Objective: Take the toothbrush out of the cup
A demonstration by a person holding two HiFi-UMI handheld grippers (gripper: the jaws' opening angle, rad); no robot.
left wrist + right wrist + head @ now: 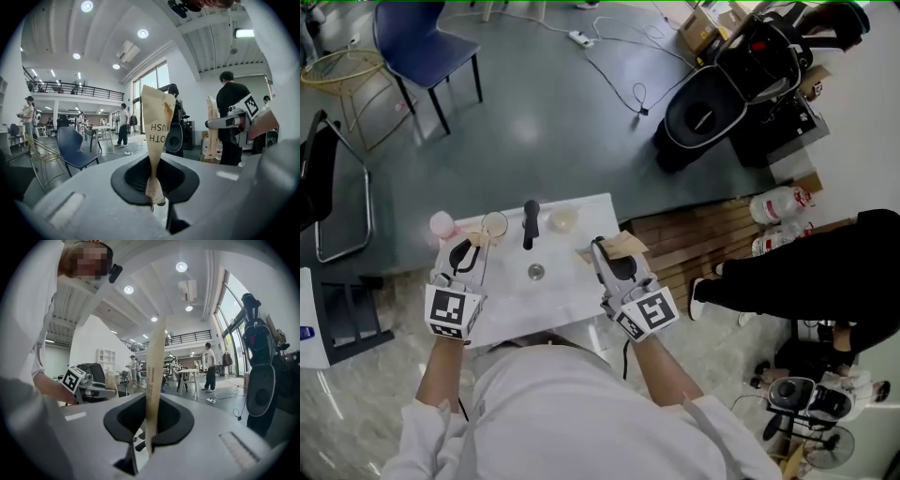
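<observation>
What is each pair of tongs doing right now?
Left tongs: closed on a tan paper toothbrush wrapper.
Right tongs: closed on a flat tan paper piece, seen edge-on.

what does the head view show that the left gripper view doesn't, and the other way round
Only the head view: the white table and, along its far edge, a pink cup, a clear cup and a black upright piece.
Only the left gripper view: the upside-down print on the brown paper wrapper pinched in the left gripper's fingers, and a railed balcony.
Both: the right gripper shut on its own strip of brown paper, and the blue chair.
</observation>
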